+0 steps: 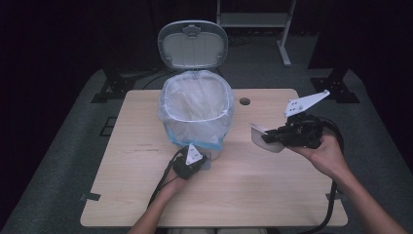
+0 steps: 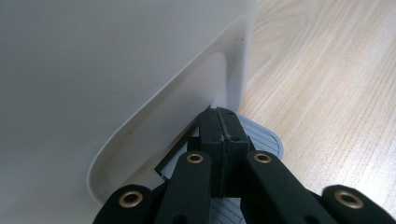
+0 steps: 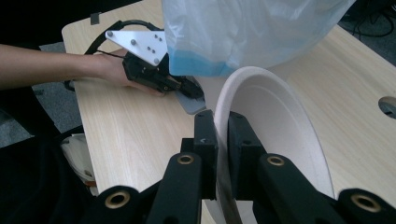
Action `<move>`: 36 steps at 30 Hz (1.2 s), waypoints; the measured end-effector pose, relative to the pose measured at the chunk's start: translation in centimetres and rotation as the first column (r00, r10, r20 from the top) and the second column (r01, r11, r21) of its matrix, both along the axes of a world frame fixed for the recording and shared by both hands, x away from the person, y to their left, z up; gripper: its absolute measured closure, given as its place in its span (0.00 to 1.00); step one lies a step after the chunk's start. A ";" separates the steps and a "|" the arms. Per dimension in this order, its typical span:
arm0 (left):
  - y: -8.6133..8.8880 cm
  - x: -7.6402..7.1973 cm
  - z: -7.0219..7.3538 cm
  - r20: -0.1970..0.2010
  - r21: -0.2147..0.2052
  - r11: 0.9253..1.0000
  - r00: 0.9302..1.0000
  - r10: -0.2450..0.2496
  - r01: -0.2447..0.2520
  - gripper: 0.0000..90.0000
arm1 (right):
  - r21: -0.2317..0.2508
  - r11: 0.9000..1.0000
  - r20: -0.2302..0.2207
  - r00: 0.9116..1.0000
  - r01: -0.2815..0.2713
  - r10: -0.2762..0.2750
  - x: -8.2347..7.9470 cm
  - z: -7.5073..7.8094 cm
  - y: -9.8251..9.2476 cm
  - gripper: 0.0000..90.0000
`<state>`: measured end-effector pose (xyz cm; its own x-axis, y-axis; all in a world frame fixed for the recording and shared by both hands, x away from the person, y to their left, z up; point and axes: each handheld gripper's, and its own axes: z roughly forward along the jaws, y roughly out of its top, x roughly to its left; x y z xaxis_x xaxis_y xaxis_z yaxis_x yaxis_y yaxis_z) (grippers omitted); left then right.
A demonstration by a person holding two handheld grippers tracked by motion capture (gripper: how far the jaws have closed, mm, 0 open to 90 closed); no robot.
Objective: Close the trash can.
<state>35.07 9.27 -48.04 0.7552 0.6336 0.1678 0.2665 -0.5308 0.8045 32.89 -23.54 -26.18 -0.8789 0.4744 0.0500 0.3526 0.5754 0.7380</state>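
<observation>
Right hand-held gripper (image 1: 272,137) clamped on bowl (image 1: 263,138) rim, held above desk (image 1: 272,195) beside bin (image 1: 196,109). Left hand-held gripper (image 1: 198,158) closed, pressing pedal (image 2: 261,135); keep lid (image 1: 193,44) up, tip bowl over bag (image 1: 195,105).

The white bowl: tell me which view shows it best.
The right gripper view: the white bowl is close up, its rim pinched between the right gripper and its hollow showing. The high view shows it small, held above the table beside the bin.
</observation>
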 end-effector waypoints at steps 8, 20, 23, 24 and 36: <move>0.0 0.0 0.0 0.001 0.003 1.000 1.000 0.001 -0.001 1.00 | 0.001 1.000 0.007 1.000 -0.004 0.004 0.2 1.1 0.6 0.92; 0.0 0.0 0.0 0.000 0.001 1.000 1.000 0.001 -0.001 1.00 | 0.002 1.000 0.023 1.000 -0.003 0.003 0.6 3.0 1.0 0.92; 0.0 0.0 0.0 -0.001 0.000 1.000 1.000 0.002 -0.002 1.00 | 0.005 1.000 0.022 1.000 -0.005 0.005 0.8 3.3 1.1 0.92; 0.0 0.0 0.0 -0.001 0.000 1.000 1.000 0.002 -0.002 1.00 | 0.005 1.000 0.022 1.000 -0.005 0.005 0.8 3.3 1.1 0.92; 0.0 0.0 0.0 -0.001 0.001 1.000 1.000 0.000 0.000 1.00 | 0.000 1.000 0.036 0.999 -0.014 0.014 1.1 5.0 1.9 0.92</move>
<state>35.08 9.28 -48.03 0.7557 0.6331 0.1678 0.2671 -0.5318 0.8036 33.97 -21.67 -21.20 -0.8867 0.4620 0.0180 0.3174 0.5800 0.7502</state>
